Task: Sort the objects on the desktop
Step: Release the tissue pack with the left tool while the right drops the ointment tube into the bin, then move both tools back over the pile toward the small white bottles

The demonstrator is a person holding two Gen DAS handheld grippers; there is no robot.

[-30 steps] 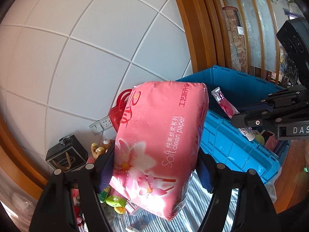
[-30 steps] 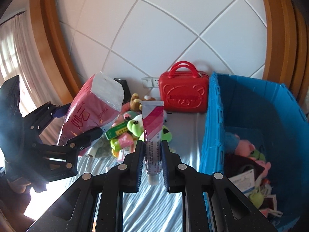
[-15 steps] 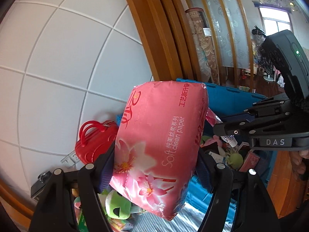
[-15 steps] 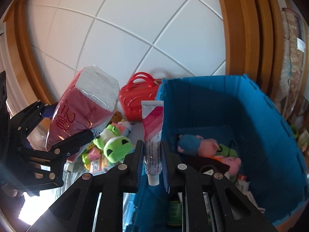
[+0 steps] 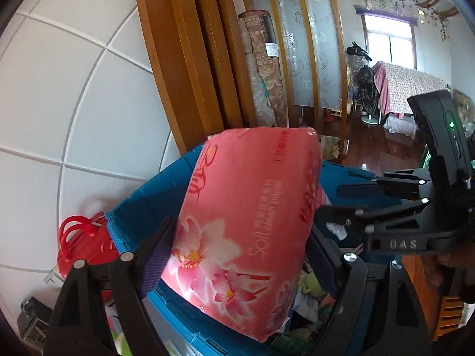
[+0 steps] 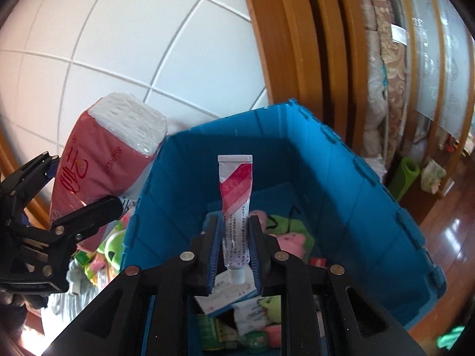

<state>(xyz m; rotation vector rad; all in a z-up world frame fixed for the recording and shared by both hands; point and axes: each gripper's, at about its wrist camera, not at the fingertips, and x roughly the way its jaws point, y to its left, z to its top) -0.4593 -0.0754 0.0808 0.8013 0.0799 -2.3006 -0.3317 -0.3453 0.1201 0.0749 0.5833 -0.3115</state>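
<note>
both grippers hang over a blue crate (image 6: 341,178) as two items are let go at once. the right gripper (image 6: 234,246) has its jaws opening, a thin gap showing on each side of the upright pink-striped tube (image 6: 236,204), cap down, directly above the crate's interior. the left gripper (image 5: 237,255) is also spreading its jaws around a pink tissue pack (image 5: 246,225), which sits over the crate's near-left wall rather than well inside.

the likely trouble: the bulky pack could catch that rim and tip back onto the desk side, where a red toy case (image 5: 84,246) and green plush toys (image 6: 114,246) lie just outside the wall. the tube looks safer (it has open space below), though it may bounce off the small boxes (image 6: 225,293) and pink plush (image 6: 289,240) already piled in the crate. the two grippers are near each other, so a sideways swing risks a knock.
</note>
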